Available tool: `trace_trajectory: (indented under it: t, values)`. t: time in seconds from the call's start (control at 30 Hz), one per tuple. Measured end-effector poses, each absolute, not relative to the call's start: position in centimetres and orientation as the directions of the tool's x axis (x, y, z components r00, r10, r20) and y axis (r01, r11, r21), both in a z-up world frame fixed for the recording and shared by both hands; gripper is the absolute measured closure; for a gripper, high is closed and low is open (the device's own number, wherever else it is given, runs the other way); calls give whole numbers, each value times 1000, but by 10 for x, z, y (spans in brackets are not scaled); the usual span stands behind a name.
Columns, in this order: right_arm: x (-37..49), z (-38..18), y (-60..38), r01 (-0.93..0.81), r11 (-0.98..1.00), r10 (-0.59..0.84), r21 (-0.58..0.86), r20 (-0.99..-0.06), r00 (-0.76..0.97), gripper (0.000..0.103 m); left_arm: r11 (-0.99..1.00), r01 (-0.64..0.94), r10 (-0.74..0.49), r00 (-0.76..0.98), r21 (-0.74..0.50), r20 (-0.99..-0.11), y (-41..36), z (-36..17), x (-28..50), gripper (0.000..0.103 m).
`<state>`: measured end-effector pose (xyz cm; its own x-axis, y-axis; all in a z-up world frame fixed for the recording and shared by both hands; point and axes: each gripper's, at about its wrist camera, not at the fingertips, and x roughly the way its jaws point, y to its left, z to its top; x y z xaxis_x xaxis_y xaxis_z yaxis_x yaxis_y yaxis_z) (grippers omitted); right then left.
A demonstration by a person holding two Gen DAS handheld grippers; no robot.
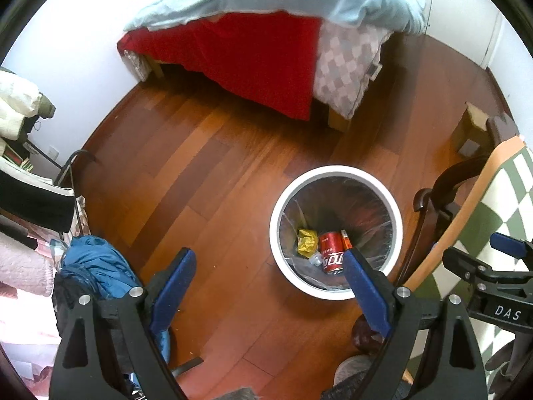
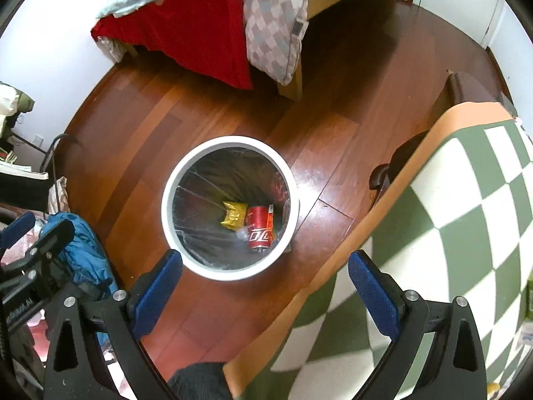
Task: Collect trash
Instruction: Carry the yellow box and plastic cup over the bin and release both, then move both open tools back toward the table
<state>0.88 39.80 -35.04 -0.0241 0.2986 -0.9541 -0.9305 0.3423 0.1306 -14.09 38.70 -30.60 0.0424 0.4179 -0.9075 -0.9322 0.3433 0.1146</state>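
Observation:
A white round bin [image 1: 336, 170] [image 2: 230, 140] with a clear liner stands on the wooden floor. Inside lie a red cola can [image 1: 329, 253] [image 2: 258, 226], a crumpled yellow wrapper [image 1: 306, 241] [image 2: 233, 218] and a small orange pack [image 1: 345, 238] [image 2: 270, 215]. My left gripper [image 1: 269, 258] hovers high above the floor just left of the bin, open and empty. My right gripper [image 2: 265, 260] hangs above the bin's near rim and the table edge, open and empty. Each gripper shows at the side of the other's view.
A table with a green-and-cream checked cloth [image 2: 466, 200] [image 1: 506, 180] sits to the right. A bed with red, checked and pale blue covers [image 1: 250, 50] [image 2: 186, 30] stands beyond. Blue clothing [image 1: 96, 266] [image 2: 83, 250] and clutter lie at the left. A cardboard box [image 1: 469, 130] rests far right.

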Motion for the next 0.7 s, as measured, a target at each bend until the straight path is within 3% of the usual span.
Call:
trace_trajectory:
  t: [0.7]
  values:
    - [12, -194, 261, -906, 336, 570, 258, -821, -23, 2, 392, -920, 550, 211, 26, -808, 288, -188, -145, 13]
